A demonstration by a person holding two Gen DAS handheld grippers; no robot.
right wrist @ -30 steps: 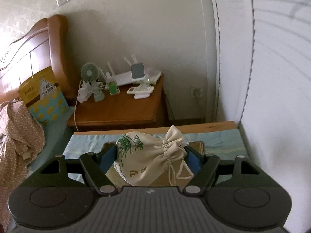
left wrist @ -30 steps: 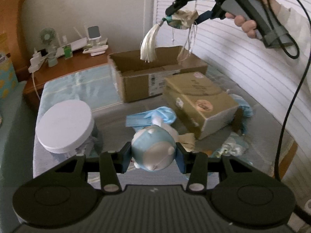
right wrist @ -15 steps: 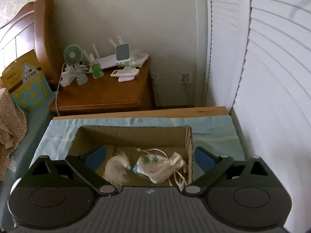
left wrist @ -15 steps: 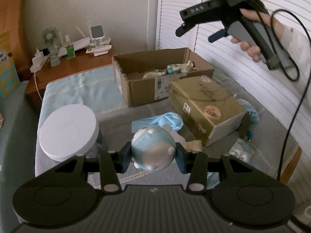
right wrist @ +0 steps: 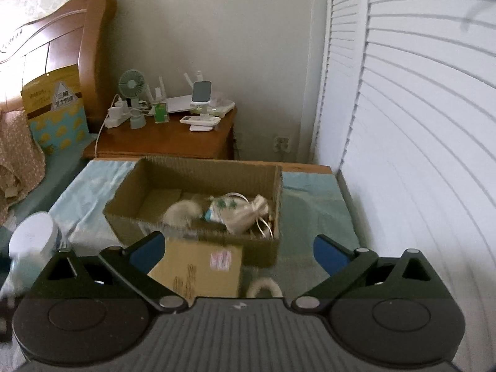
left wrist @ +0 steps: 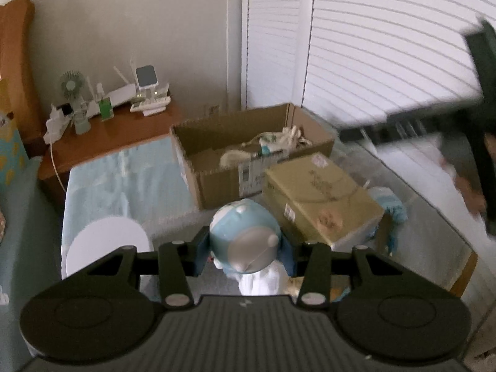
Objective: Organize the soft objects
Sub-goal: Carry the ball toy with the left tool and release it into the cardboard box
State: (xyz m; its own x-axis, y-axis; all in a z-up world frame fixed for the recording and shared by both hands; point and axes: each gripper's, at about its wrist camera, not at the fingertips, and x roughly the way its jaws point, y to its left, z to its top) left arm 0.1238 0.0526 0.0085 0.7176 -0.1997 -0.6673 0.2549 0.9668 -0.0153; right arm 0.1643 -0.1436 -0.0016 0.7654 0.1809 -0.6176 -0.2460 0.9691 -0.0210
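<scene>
Left hand-held gripper (left wrist: 245,249) clamped on a blue-and-white plush toy (left wrist: 245,241), lifted clear of the bed. Just ahead, an open cardboard box (left wrist: 217,173), with a closed tan box (left wrist: 322,198) ahead to the right. Right hand-held gripper (right wrist: 237,249) spread wide, gripping nothing, hovering over that tan box. Ahead inside the cardboard box, a drawstring pouch (right wrist: 241,212) and its tassel (right wrist: 181,212) lying flat.

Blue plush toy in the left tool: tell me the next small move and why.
Probably carry the blue plush toy forward over the open cardboard box and release it there. The left tool is shut on the toy, the drawstring pouch already lies inside the box, and the right tool is open and holds nothing.
</scene>
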